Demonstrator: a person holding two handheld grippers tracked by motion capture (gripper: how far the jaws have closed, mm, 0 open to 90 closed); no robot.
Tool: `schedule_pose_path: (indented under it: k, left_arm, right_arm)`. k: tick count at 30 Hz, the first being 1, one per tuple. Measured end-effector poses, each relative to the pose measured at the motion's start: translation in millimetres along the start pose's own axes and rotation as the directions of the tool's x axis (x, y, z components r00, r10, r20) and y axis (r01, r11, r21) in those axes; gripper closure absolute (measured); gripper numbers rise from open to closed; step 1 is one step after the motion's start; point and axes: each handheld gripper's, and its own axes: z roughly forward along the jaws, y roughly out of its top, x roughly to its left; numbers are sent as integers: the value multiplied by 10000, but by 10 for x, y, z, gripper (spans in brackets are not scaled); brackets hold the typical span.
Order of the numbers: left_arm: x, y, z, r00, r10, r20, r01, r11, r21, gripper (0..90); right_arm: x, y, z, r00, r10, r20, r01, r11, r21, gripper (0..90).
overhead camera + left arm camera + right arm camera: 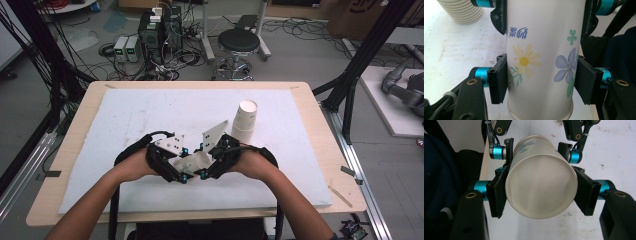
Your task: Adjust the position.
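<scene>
A white paper cup [194, 161] printed with flowers lies level between my two hands near the table's front middle. My left gripper [186, 164] comes in from the left and is shut on it. In the left gripper view its pads [499, 82] press both sides of the cup [536, 62]. My right gripper [202, 161] comes in from the right, shut on the same cup. The right gripper view has one round end of the cup [541, 187] facing the camera, with the pads [497, 195] pressed against its sides. The left gripper's jaws hold it farther along.
A stack of white paper cups [244, 120] stands upright behind and to the right of my hands; its ribbed edge [461, 11] appears in the left gripper view. A white mat [125, 115] covers the wooden table [75, 130]. A stool [239, 42] and cables lie beyond.
</scene>
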Motion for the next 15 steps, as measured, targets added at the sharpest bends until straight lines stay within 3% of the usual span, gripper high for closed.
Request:
schedule_pose_path:
  k: [4,6,7,9,10,12,15]
  left_arm:
    - [-24,-59,-3,9999,-62,-94,55,9974,-718,297]
    - [-37,-110,-13,9991,-314,-286,273,9907,-1331,169]
    - [-38,-133,-21,9988,-360,-341,304,9878,-1527,163]
    - [-48,-197,-54,9974,-609,-395,512,9758,-2126,163]
    - [-57,-243,-77,9958,-771,-488,626,9663,-2495,163]
    - [-62,-258,-88,9950,-835,-543,665,9626,-2625,163]
    - [-85,-320,-118,9916,-1111,-667,812,9338,-3483,163]
  right_arm:
    - [-2,-10,-16,9999,109,-118,-110,9999,-107,367]
    - [-10,-48,-36,9994,289,-214,-296,9991,-304,367]
    - [-12,-61,-39,9993,311,-193,-318,9987,-388,367]
    - [-10,-82,-48,9990,397,-207,-406,9981,-468,367]
    - [-2,-129,-67,9982,577,-134,-584,9963,-631,366]
    - [-2,-156,-78,9977,653,-171,-665,9944,-821,367]
    - [9,-238,-110,9952,973,-116,-980,9875,-1232,366]
